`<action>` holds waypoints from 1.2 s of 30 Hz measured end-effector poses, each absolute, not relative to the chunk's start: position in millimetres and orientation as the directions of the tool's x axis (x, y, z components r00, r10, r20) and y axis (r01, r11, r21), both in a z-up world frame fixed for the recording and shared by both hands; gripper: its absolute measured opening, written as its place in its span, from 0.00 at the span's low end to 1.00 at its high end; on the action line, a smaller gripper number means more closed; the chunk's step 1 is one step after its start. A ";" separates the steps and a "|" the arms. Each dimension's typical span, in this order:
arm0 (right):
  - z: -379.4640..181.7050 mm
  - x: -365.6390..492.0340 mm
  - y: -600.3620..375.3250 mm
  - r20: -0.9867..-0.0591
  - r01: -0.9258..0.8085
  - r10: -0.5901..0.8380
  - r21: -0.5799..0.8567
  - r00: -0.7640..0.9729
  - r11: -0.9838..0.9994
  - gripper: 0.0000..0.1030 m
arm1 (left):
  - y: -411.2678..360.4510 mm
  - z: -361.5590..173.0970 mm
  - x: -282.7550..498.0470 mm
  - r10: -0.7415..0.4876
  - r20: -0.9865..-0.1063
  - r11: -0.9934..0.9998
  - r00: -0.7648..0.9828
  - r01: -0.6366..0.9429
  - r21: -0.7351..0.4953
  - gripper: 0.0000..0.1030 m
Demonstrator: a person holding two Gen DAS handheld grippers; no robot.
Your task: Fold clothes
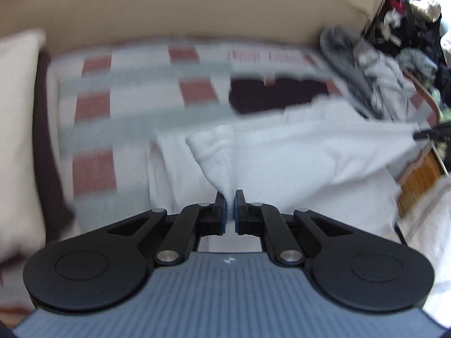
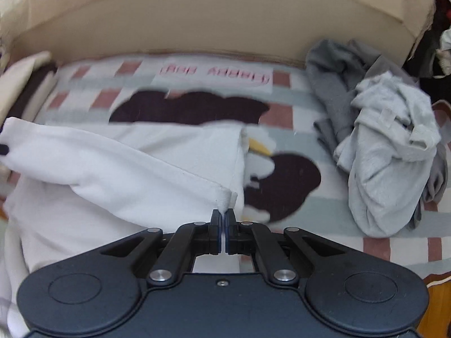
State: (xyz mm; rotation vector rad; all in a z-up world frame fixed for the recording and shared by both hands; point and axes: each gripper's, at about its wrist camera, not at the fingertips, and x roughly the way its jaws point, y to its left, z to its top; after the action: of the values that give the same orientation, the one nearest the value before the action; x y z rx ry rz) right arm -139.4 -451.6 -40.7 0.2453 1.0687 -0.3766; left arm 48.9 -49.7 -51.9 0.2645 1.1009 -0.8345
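A white garment (image 1: 296, 152) lies stretched across a checked blanket (image 1: 118, 90) on a bed. My left gripper (image 1: 231, 197) is shut on a bunched fleecy corner of it. My right gripper (image 2: 224, 214) is shut on another corner of the same white garment (image 2: 112, 174), and the cloth runs taut between the two. The right gripper's tip also shows at the right edge of the left wrist view (image 1: 431, 133). The left gripper's tip shows at the left edge of the right wrist view (image 2: 3, 149).
A heap of grey clothes (image 2: 380, 146) lies on the blanket (image 2: 282, 104) to the right. A beige headboard (image 2: 214, 14) runs along the back. A cream pillow (image 1: 19, 118) sits at the left. Dark clutter (image 1: 408, 22) is piled at the far right.
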 end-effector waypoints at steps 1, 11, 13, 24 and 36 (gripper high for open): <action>-43.7 -141.8 -453.5 -0.898 0.406 -0.156 0.027 0.411 0.913 0.03 | -42.3 -47.8 44.7 -0.459 -0.869 0.678 0.184 0.705 -0.208 0.05; -107.9 -145.4 -448.9 -0.990 0.328 -0.061 -0.016 0.126 0.944 0.10 | -6.6 -80.3 19.7 -0.258 -0.966 0.709 0.025 0.684 -0.172 0.06; -103.1 -147.1 -456.5 -0.984 0.365 -0.010 0.056 0.177 0.929 0.14 | -1.9 -91.3 23.5 -0.228 -0.974 0.735 -0.002 0.656 -0.174 0.06; -94.4 -105.0 -440.8 -0.937 0.248 -0.035 0.055 0.346 0.967 0.55 | -52.5 -54.8 39.5 -0.455 -0.880 0.576 0.139 0.799 -0.171 0.40; -142.5 -96.6 -458.5 -0.971 0.163 0.165 0.194 0.172 0.967 0.40 | -108.9 -96.7 43.8 -0.375 -0.927 0.383 -0.008 0.909 -0.163 0.51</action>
State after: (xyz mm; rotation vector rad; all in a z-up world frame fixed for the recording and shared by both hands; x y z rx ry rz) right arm -96.6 -458.5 -142.5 0.2786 1.4033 0.0013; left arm 43.8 -108.9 -96.7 0.5904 1.1642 -1.1121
